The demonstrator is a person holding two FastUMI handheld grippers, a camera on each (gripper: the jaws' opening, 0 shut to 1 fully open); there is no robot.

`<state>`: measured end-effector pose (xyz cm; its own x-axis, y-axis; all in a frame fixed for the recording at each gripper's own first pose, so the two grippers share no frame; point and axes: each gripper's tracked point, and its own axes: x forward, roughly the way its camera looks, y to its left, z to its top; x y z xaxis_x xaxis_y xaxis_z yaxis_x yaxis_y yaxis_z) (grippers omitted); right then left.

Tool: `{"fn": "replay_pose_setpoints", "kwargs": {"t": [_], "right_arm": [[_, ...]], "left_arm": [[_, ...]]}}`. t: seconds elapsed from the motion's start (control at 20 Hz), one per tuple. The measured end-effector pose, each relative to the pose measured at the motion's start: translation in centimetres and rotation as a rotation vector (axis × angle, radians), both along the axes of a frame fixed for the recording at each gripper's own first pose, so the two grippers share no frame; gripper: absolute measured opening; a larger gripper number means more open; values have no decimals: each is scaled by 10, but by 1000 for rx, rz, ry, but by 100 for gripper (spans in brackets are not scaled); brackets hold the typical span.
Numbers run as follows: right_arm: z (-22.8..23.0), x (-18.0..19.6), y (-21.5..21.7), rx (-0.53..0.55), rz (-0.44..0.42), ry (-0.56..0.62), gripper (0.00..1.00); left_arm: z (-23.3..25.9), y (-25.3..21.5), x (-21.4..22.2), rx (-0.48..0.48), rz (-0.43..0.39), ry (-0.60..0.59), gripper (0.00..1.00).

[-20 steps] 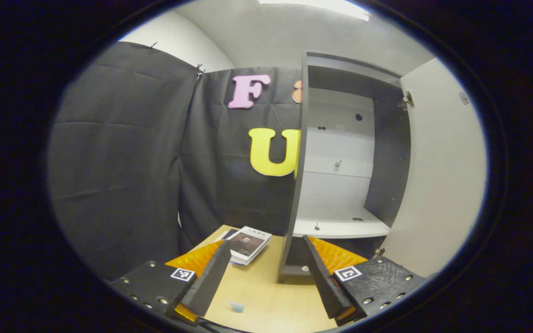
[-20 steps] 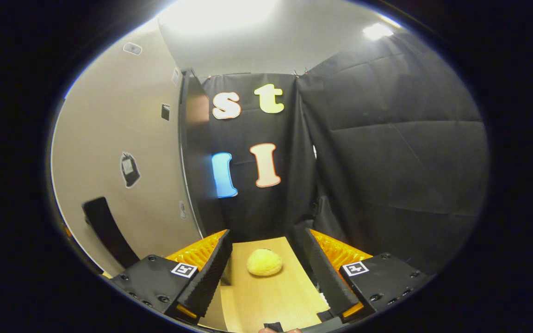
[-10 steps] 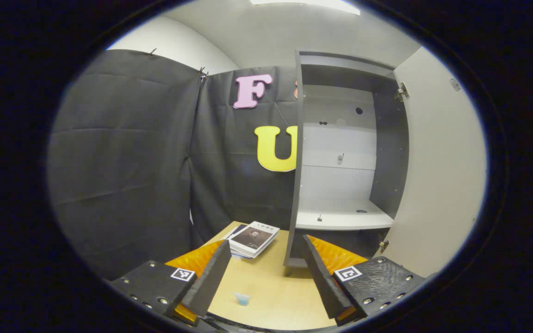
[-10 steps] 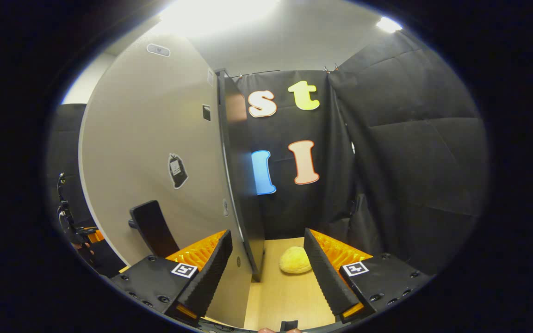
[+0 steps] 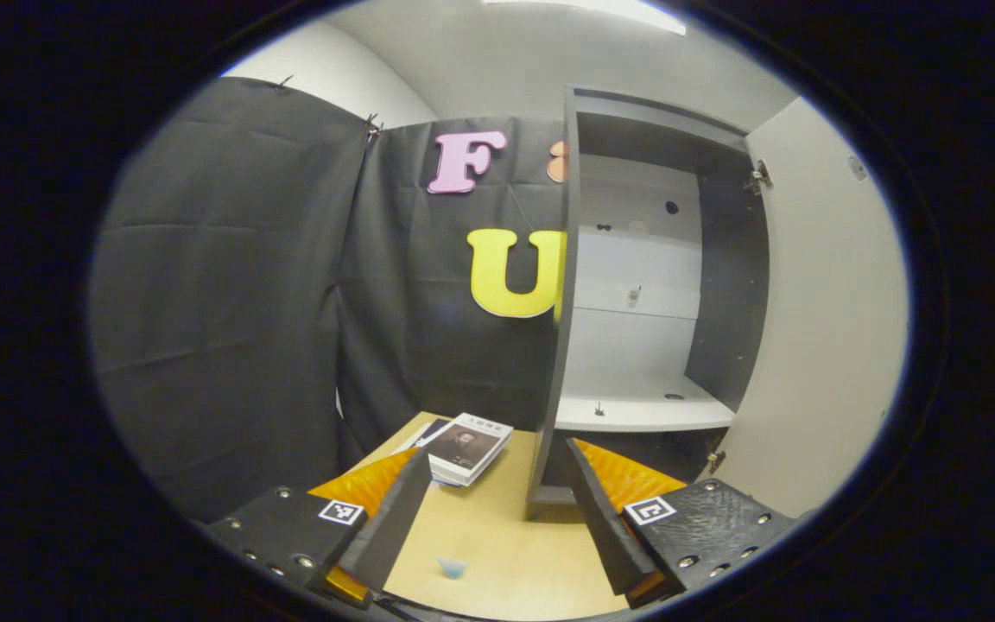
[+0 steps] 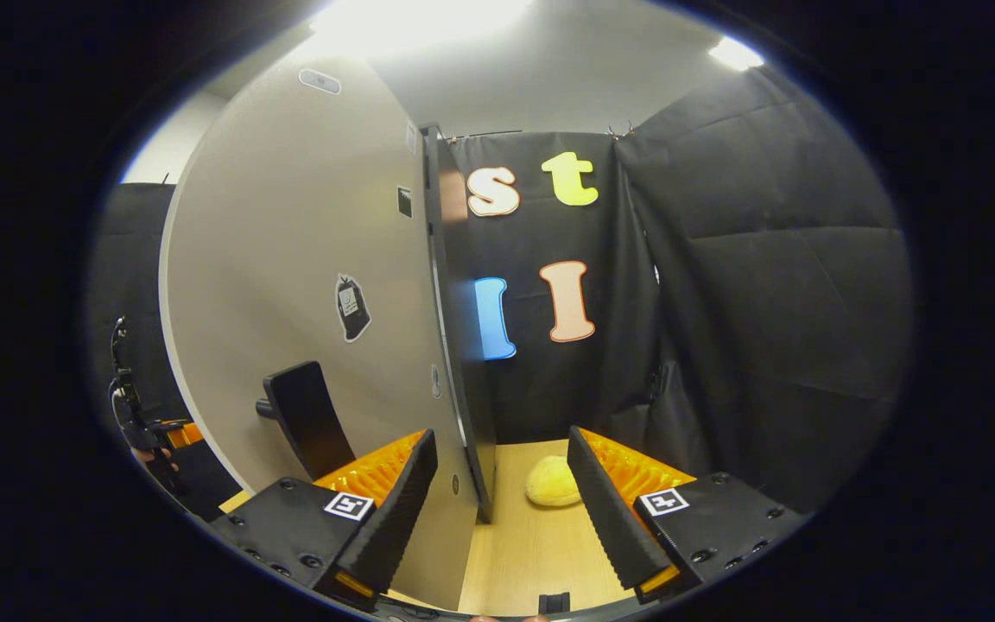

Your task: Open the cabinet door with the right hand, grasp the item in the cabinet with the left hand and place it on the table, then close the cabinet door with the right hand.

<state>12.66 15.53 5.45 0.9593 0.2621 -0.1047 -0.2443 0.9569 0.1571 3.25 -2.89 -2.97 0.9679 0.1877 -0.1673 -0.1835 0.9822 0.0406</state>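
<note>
Both grippers, left (image 5: 493,510) and right (image 6: 497,510), have jaws apart, holding nothing. Door (image 6: 307,259) hangs open beside a yellow lump (image 6: 552,482), maybe a sponge; books (image 5: 467,447) sit left of the cabinet (image 5: 649,302).

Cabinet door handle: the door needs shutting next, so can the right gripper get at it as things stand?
Probably yes. The right gripper is open and straddles the cabinet door's edge, with the dark handle just left of it and nothing between.
</note>
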Motion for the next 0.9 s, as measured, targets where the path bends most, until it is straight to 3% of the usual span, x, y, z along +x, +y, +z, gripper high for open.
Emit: {"fn": "replay_pose_setpoints", "kwargs": {"t": [0.4,0.9], "right_arm": [[3,-19,84,-11,79,0,96],[10,-7,185,-52,212,-14,96]], "left_arm": [[12,39,27,30,-49,-16,92],[9,104,31,15,-27,-17,92]]}}
